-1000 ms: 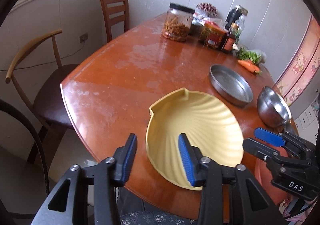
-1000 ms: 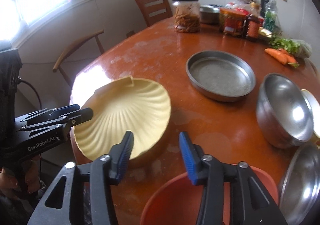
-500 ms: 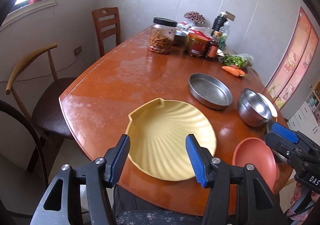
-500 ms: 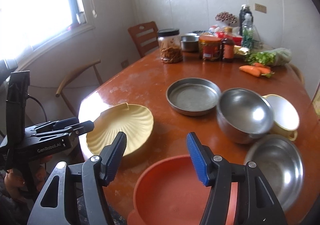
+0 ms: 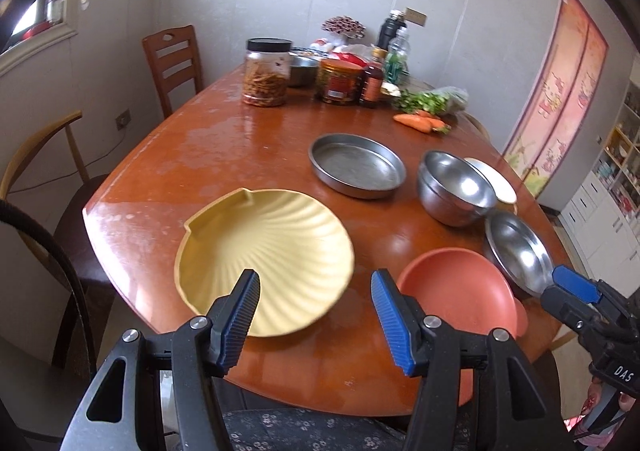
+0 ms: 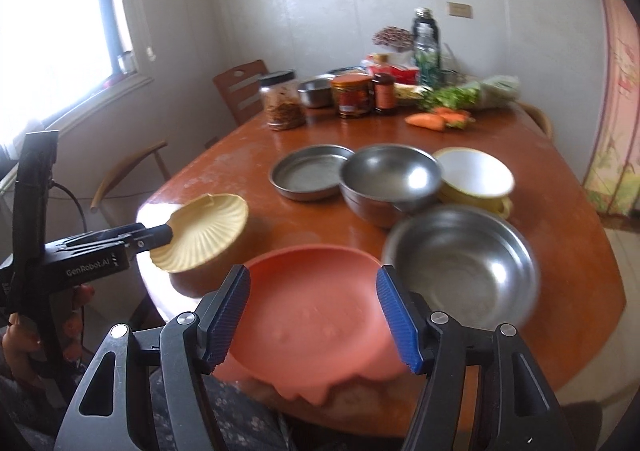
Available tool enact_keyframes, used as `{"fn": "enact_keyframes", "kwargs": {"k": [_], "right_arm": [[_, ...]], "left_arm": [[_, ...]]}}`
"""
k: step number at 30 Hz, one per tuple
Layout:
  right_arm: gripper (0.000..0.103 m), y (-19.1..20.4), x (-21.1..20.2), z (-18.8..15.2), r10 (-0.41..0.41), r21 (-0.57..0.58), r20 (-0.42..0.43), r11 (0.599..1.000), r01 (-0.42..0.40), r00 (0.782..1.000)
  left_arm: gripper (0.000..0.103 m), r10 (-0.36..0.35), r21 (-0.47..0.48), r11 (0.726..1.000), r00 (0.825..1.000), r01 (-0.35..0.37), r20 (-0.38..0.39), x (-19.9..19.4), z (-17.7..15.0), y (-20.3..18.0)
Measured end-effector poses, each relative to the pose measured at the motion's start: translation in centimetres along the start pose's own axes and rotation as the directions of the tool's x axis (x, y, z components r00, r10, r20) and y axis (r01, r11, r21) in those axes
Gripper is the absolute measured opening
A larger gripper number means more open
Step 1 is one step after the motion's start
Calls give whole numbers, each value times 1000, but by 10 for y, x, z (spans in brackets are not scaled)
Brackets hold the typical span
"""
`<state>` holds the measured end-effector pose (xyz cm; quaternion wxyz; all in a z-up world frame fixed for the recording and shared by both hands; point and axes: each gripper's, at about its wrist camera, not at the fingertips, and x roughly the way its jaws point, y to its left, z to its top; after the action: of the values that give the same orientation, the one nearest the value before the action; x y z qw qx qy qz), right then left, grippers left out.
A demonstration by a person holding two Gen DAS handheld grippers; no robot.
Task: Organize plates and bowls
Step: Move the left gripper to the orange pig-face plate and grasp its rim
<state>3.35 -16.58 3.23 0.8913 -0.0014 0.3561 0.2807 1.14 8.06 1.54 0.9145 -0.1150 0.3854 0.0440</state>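
Plates and bowls, seven pieces, unsorted, on the near half of the counter (image 5: pixel 224 155).

Item: yellow shell plate (image 5: pixel 264 255), ribbed, lying flat at the near left edge. One second ago the left claw (image 5: pixel 314 315) straddled its near rim; now that claw is drawn back and raised, fingers apart, gripping nothing. Whether its left finger (image 5: pixel 240 315) touches the rim cannot be told.

Item: orange plate (image 6: pixel 312 315), near edge, just right of the shell plate. The right claw (image 6: pixel 314 317), fingers spread wide and holding nothing, has likewise backed away and now hangs over it.

Item: steel bowl (image 6: pixel 460 267), just beside the orange plate on its right. Item: second steel bowl (image 6: pixel 392 179), further back, close against a white-lined yellow cup (image 6: pixel 476 175); contact cannot be confirmed. Item: flat steel pan (image 6: pixel 308 175), behind and left of these.

Beyond: jars, bottles, greens and carrots (image 5: pixel 420 121) at the far end, well apart.

Assessment: nothing is stacked or gathered yet. The pull-back widens both views over the whole set; judged as a pause before choosing a first piece.
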Motion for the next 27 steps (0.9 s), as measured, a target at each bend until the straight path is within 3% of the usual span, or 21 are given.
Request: {"fn": "enact_keyframes", "kwargs": {"k": [13,27], "right_arm": [[68,-30,-17,-42,-33,120,-41,992,38,999],[65,-40,29,-51,-48,161,-118,985,66,992]], "left_arm": [[58,-65,70,995,994,71,-88,20,-21,-39],[58,-78,69,994,985,89,-153,48,-28,-46]]}}
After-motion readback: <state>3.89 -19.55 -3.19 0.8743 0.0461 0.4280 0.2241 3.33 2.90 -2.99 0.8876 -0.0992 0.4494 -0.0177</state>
